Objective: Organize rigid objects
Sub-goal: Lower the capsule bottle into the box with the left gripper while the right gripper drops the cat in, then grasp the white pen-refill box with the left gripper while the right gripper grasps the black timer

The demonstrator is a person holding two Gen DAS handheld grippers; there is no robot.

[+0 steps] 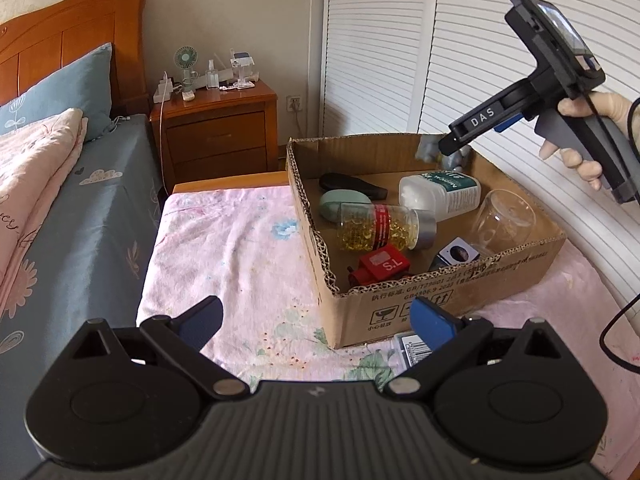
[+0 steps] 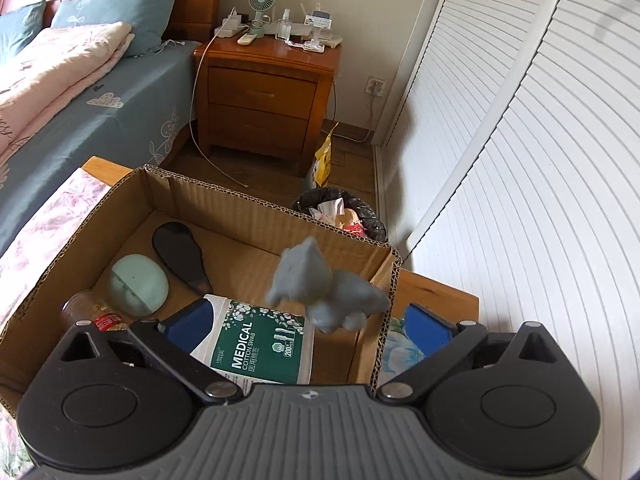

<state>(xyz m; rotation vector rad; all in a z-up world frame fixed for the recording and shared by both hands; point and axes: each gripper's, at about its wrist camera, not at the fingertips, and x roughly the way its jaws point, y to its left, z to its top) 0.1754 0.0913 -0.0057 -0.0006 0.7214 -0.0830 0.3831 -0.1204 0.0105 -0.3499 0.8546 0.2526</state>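
Over the box (image 2: 256,200) our right gripper (image 2: 308,320) stands wide apart, and the blurred grey toy (image 2: 320,284) looks to be falling free between its fingers toward the swab tub (image 2: 260,348). We judge it could bounce off the tub or clip the glass (image 1: 504,220). Our left gripper (image 1: 320,320) waits apart and empty near the box front, beside a card (image 1: 412,348) on the cloth.

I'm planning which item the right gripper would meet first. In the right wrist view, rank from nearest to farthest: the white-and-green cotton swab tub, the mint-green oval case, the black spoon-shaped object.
From the right gripper, open above the cardboard box:
1. White-and-green cotton swab tub, directly below the fingertips.
2. Mint-green oval case, farther in, to the left.
3. Black spoon-shaped object, just beyond the case, towards the far wall.
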